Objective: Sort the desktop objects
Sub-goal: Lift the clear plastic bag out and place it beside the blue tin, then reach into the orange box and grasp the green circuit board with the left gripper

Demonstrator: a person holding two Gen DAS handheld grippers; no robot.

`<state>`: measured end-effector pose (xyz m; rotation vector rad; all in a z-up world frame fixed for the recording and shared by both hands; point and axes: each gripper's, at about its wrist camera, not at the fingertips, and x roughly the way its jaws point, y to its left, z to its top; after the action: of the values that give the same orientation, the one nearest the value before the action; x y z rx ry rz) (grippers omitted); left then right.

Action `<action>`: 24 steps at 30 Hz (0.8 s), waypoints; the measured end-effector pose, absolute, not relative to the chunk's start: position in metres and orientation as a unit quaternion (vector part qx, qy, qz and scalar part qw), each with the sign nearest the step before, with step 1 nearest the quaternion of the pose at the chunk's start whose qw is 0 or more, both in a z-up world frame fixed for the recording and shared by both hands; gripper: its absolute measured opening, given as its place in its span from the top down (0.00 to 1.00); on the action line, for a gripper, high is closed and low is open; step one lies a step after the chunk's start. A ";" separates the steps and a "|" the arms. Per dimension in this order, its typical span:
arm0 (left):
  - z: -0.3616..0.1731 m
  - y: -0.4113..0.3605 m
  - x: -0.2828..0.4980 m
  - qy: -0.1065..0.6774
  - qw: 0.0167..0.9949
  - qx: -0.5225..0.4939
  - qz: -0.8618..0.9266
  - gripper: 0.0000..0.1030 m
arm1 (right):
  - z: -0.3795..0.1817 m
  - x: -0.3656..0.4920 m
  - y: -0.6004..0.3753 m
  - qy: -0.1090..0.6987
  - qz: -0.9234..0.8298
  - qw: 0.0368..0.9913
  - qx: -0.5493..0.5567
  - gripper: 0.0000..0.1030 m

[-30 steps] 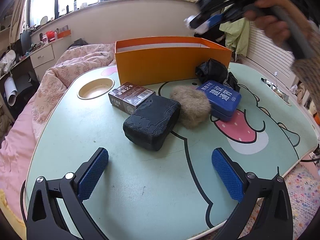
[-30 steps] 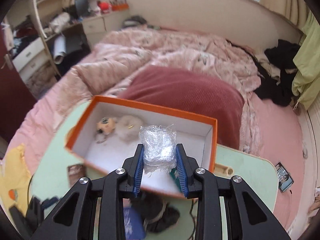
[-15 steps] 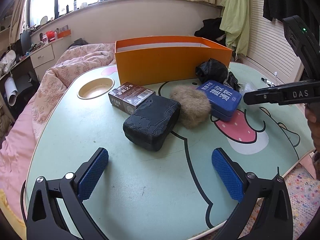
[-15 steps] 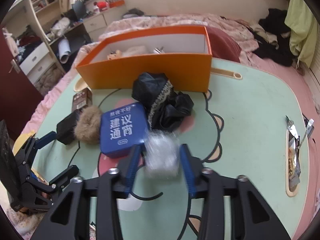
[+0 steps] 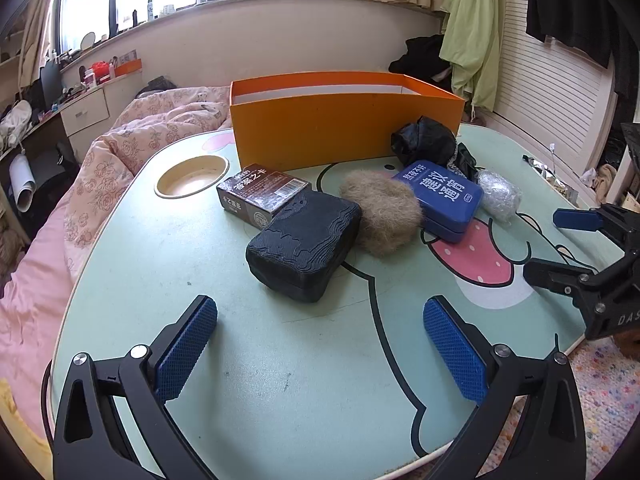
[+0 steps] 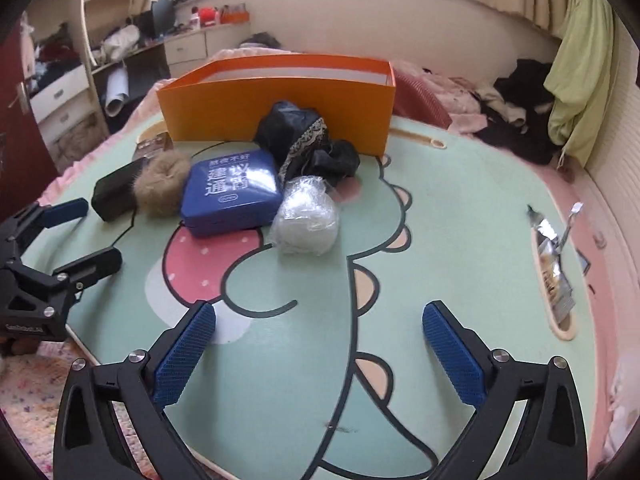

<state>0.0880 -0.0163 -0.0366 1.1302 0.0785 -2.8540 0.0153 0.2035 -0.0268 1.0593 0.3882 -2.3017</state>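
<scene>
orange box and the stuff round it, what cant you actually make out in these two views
- Orange box: its contents are hidden in both views by its near wall.
- Brown card box: mostly hidden in the right wrist view behind the fur ball.
- Black cloth bundle: its far side sits against the box; whether they touch is unclear.
- Blue tin: small logo too small to read.

The near half of the table [image 6: 460, 240] lies bare — open passage. Ahead, the tin [image 6: 230, 192], plastic ball [image 6: 306, 216] and black cloth [image 6: 304, 144] crowd before the box [image 6: 276, 108] — gaps between them seem tight.
</scene>
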 end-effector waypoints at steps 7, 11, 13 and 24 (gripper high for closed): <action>-0.037 -0.018 0.087 0.024 0.035 0.370 -0.928 0.00 | -0.028 0.015 0.210 0.141 -0.862 0.284 0.394 0.00; -0.036 -0.019 0.083 0.023 0.033 0.377 -0.925 0.00 | -0.028 0.014 0.211 0.140 -0.862 0.286 0.394 0.00; -0.035 -0.020 0.080 0.023 0.035 0.385 -0.922 0.00 | -0.029 0.014 0.211 0.138 -0.862 0.287 0.393 0.00; 0.085 -0.015 0.005 0.033 -0.032 0.339 -0.940 0.00 | -0.030 0.018 0.211 0.137 -0.863 0.289 0.392 0.00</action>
<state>0.0054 -0.0154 0.0846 1.0863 0.1051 -3.0135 0.0176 0.2112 -0.0298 1.0460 0.3659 -2.3033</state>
